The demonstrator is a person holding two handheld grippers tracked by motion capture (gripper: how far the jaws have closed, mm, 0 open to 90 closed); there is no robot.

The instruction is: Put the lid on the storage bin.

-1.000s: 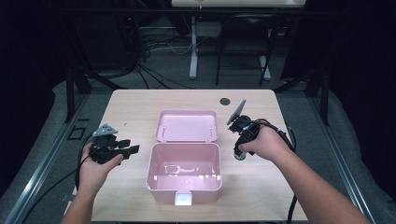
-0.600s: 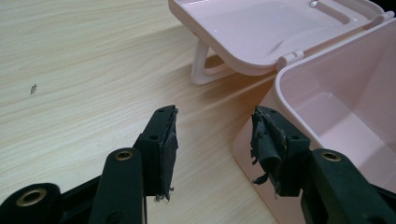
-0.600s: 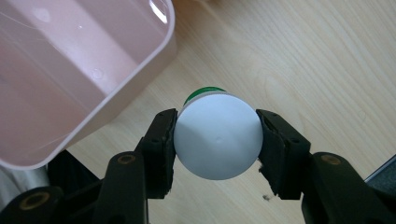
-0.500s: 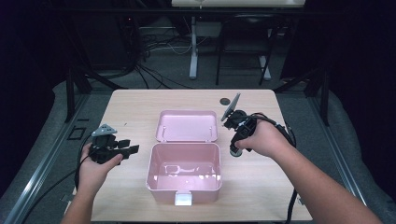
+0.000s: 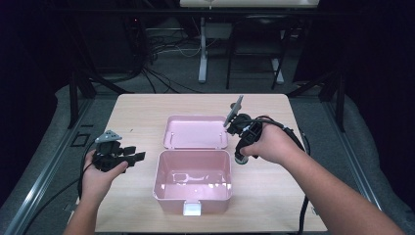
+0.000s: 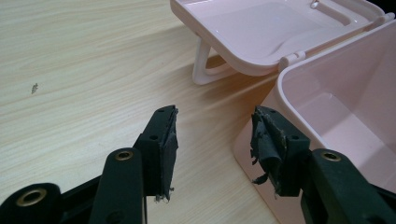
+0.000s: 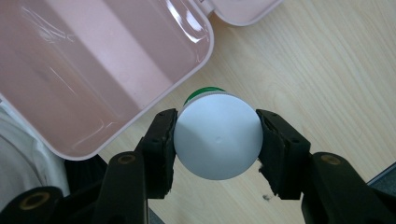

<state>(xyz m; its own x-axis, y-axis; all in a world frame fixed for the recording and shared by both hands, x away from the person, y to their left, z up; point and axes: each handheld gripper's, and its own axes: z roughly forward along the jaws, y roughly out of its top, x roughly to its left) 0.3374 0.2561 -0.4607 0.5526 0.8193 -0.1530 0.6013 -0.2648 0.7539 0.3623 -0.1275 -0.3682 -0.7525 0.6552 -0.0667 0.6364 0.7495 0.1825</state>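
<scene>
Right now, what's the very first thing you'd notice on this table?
The pink plastic box in the middle of the wooden table, its lid flung open flat behind it and nothing inside. Next, just beside the box's right edge, the right gripper clamps a white-capped round container with a green rim. The left gripper waits open at the box's left side.

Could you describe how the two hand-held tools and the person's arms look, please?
Both the left tool and the right tool are black, with two flat jaws carrying worn, frayed black pads and brass-coloured rivets. A grey three-cornered plate tops the left tool. Black cables trail from both. The forearms are bare, no sleeves visible.
</scene>
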